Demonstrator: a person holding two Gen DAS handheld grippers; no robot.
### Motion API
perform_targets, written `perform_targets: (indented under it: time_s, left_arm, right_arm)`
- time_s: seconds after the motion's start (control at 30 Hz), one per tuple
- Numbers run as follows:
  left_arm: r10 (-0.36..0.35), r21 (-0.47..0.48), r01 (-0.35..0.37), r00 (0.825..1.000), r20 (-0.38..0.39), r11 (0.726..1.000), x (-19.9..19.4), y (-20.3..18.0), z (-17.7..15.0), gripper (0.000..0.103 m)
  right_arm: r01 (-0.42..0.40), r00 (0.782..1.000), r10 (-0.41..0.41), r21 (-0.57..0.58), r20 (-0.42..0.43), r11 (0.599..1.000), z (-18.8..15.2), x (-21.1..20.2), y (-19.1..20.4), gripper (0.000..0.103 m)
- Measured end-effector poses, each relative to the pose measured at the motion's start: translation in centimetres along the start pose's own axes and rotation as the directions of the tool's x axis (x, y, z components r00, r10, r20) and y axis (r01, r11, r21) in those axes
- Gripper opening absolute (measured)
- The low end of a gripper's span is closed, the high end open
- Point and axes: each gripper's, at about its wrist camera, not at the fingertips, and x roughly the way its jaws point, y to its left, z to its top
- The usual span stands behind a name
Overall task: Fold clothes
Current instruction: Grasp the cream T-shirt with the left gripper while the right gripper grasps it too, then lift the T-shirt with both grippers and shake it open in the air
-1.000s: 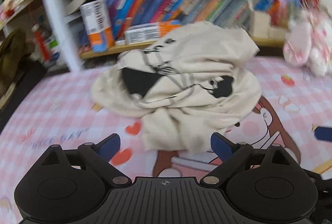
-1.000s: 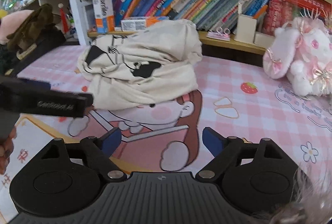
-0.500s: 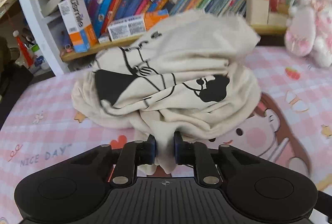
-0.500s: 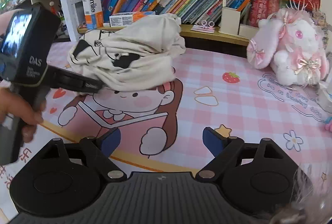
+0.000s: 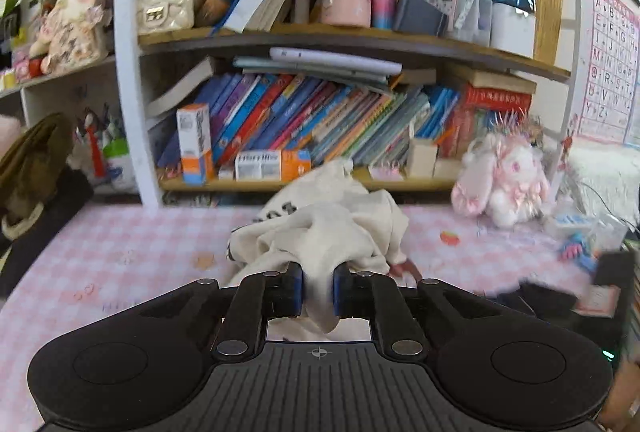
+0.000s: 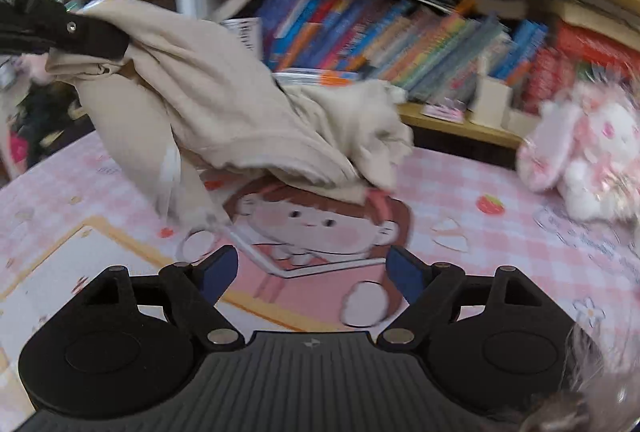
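Clothes here are one cream garment (image 6: pixel 224 100), bunched and partly lifted off the bench (image 6: pixel 520 232). The left gripper (image 5: pixel 317 290) is pinching a fold of it between its blue pads, the jaws closed on the cloth, and in the right wrist view that gripper (image 6: pixel 80 32) is showing at upper left with the cloth hanging from it in a slope. The lower end of the garment is trailing down toward the middle of the bench, near the back edge, over the head of a cartoon girl (image 6: pixel 316 224) printed on the pink checked cover. Whether that end is touching the cover is unclear because of blur. The right gripper (image 6: pixel 312 274) is hovering over the front part of the bench with its jaws spread wide and nothing between them. A pink plush rabbit (image 6: pixel 588 152) is sitting toward the back right corner, well apart from the garment. Behind the back edge, a shelf of leaning books (image 5: pixel 320 120) is running across.
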Motion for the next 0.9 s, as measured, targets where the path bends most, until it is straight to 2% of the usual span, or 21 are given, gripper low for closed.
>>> perform_targets:
  time_s: [0.13, 0.3, 0.37, 0.47, 0.53, 0.57, 0.6, 0.63, 0.67, 0.73, 0.83, 0.9]
  left_arm:
    - [-0.007, -0.045, 0.008, 1.0, 0.023, 0.999, -3.7, 0.5, -0.6, 0.013]
    - [0.001, -0.142, 0.013, 0.995, 0.102, 0.99, -8.1, 2.6, 0.8, 0.012]
    - [0.014, -0.155, 0.006, 0.991, 0.131, 0.988, -9.5, 3.0, 1.5, 0.013]
    - [0.054, -0.202, -0.017, 0.982, 0.182, 0.979, -11.5, 4.3, 2.6, 0.013]
    - [0.092, -0.229, -0.043, 0.974, 0.208, 0.972, -12.6, 5.2, 3.1, 0.012]
    - [0.114, -0.234, -0.062, 0.969, 0.217, 0.97, -13.1, 5.5, 3.4, 0.013]
    - [0.127, -0.232, -0.073, 0.964, 0.232, 0.97, -13.5, 5.6, 3.5, 0.013]
    - [0.14, -0.229, -0.082, 0.959, 0.246, 0.97, -14.0, 5.7, 3.7, 0.013]
    - [0.15, -0.229, -0.087, 0.95, 0.274, 0.97, -14.6, 5.8, 4.1, 0.013]
    - [0.166, -0.231, -0.089, 0.926, 0.339, 0.969, -15.9, 6.0, 4.9, 0.013]
    - [0.204, -0.245, -0.102, 0.875, 0.438, 0.964, -18.0, 6.3, 6.2, 0.013]
    - [0.23, -0.247, -0.112, 0.819, 0.526, 0.963, -20.1, 6.4, 7.0, 0.013]
  right_arm:
    - [0.014, 1.0, -0.013, -0.086, 0.014, 0.996, 0.1, 0.1, 1.6, 0.081]
    - [0.04, 0.999, -0.037, -0.158, 0.022, 0.987, 0.3, 1.1, 2.7, 0.081]
    - [0.015, 0.999, -0.003, -0.208, 0.054, 0.978, 0.4, 0.9, 3.5, 0.081]
    - [-0.003, 0.992, 0.031, -0.225, 0.124, 0.974, 1.2, -0.1, 3.8, 0.081]
    - [-0.012, 0.984, 0.053, -0.235, 0.172, 0.972, 1.8, -0.7, 4.0, 0.073]
    - [-0.016, 0.979, 0.065, -0.24, 0.195, 0.971, 2.1, -1.1, 4.1, 0.061]
    - [-0.02, 0.973, 0.076, -0.245, 0.218, 0.969, 2.4, -1.4, 4.2, 0.044]
    - [-0.024, 0.967, 0.087, -0.251, 0.241, 0.968, 2.7, -1.7, 4.3, 0.034]
    - [-0.028, 0.959, 0.098, -0.256, 0.264, 0.966, 3.1, -2.1, 4.3, 0.017]
    - [-0.037, 0.94, 0.12, -0.253, 0.32, 0.967, 4.1, -3.1, 4.0, 0.014]
    - [-0.043, 0.881, 0.149, -0.238, 0.449, 0.97, 7.4, -7.2, 2.4, 0.013]
    - [-0.048, 0.831, 0.166, -0.229, 0.53, 0.972, 9.6, -10.0, 1.3, 0.012]
